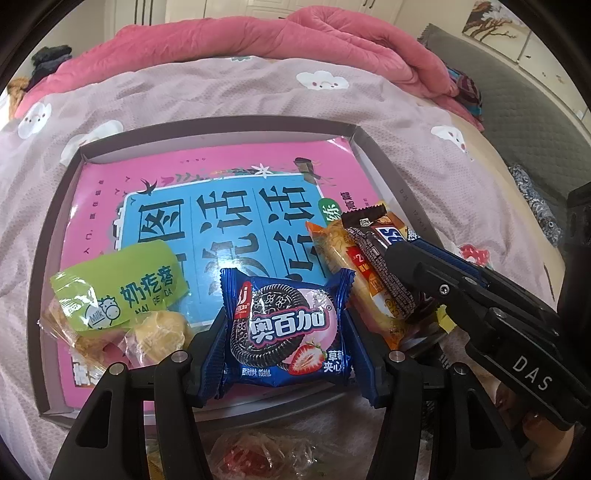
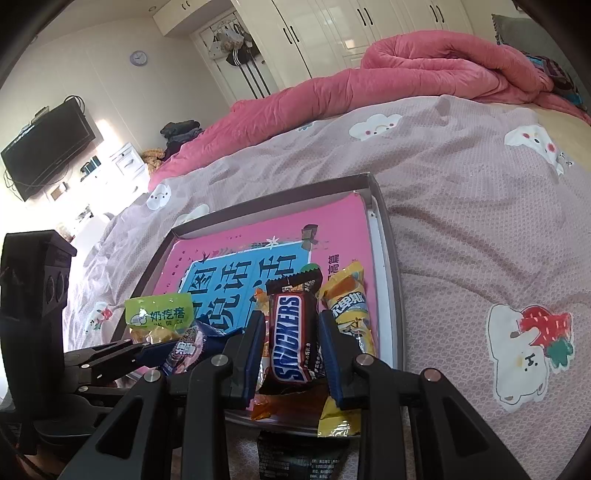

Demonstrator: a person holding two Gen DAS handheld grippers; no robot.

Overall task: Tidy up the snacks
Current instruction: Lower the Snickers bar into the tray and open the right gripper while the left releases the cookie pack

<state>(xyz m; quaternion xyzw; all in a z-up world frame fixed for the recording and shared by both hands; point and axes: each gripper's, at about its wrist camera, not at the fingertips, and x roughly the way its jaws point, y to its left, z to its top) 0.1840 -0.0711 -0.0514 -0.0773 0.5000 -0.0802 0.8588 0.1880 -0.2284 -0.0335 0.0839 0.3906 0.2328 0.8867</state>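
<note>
A shallow grey box (image 1: 229, 127) (image 2: 391, 236) with a pink and blue printed sheet inside lies on the bed. My left gripper (image 1: 284, 332) is shut on a blue cookie pack (image 1: 286, 325) (image 2: 186, 350) over the box's near edge. My right gripper (image 2: 291, 347) (image 1: 413, 266) is shut on a Snickers bar (image 2: 290, 339) (image 1: 384, 254) over the box's right side. A green milk-snack bag (image 1: 118, 291) (image 2: 159, 317) lies in the box at left. An orange pack (image 1: 340, 258) and a yellow pack (image 2: 349, 310) lie under and beside the Snickers.
The bed has a lilac sheet with cloud prints (image 2: 480, 221) and a pink quilt (image 1: 258, 33) bunched at the far side. A clear-wrapped sweet (image 1: 251, 458) and a dark packet (image 2: 288, 458) lie on the sheet in front of the box.
</note>
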